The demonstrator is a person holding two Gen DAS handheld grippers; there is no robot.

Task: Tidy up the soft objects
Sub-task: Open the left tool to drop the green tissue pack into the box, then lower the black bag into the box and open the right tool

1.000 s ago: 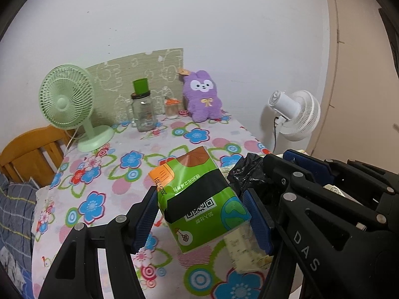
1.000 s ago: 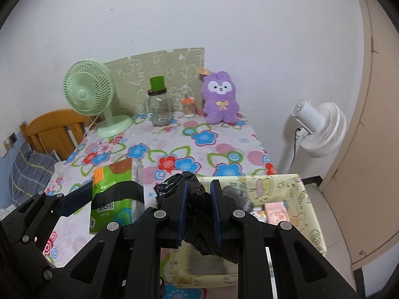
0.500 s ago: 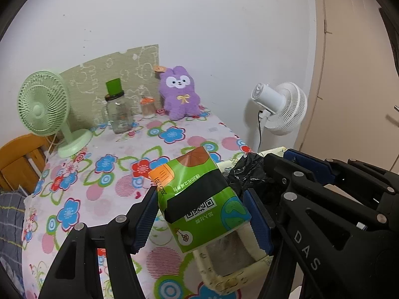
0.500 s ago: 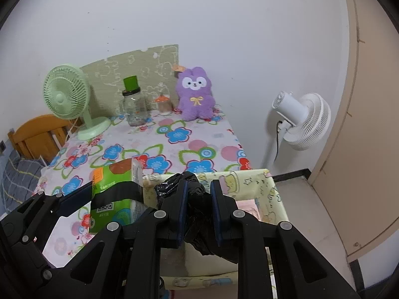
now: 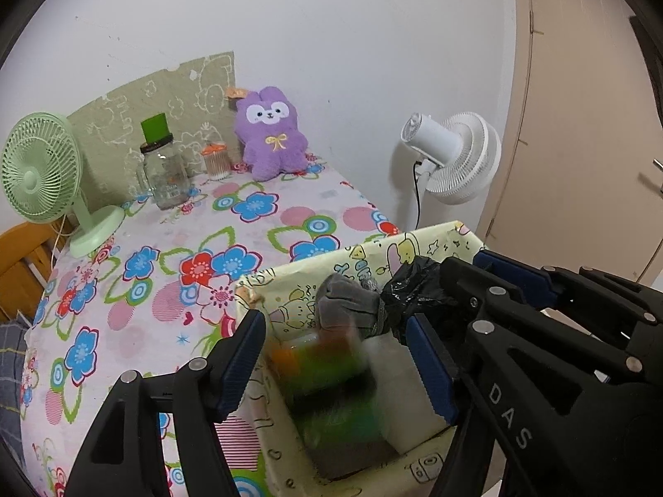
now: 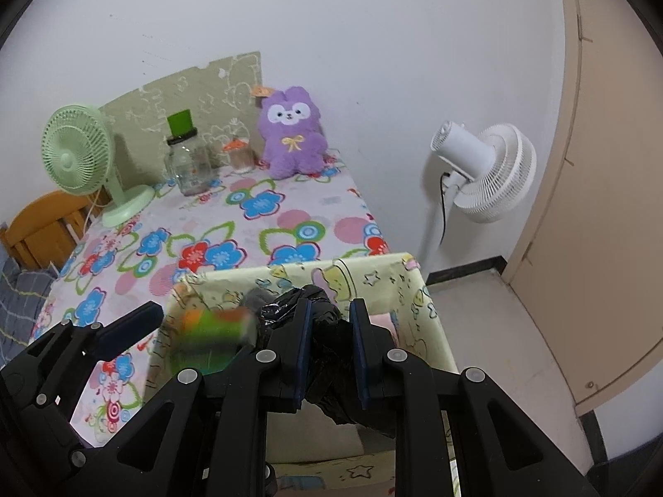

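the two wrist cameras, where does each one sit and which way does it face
Left wrist: on the left tongs, facing down into the yellow storage box and across the flowered table; its open blue-padded fingers frame a blurred green pack, with the right tongs alongside.
Right wrist: on the right tongs, above the same box, shut on a black bag; the left tongs show at left.
Shared: box, green pack, black bag, purple plush rabbit, both fans.

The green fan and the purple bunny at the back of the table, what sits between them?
In both wrist views, a clear glass jar with a green lid, then a small orange-topped container, stand between the green fan and the purple plush bunny.
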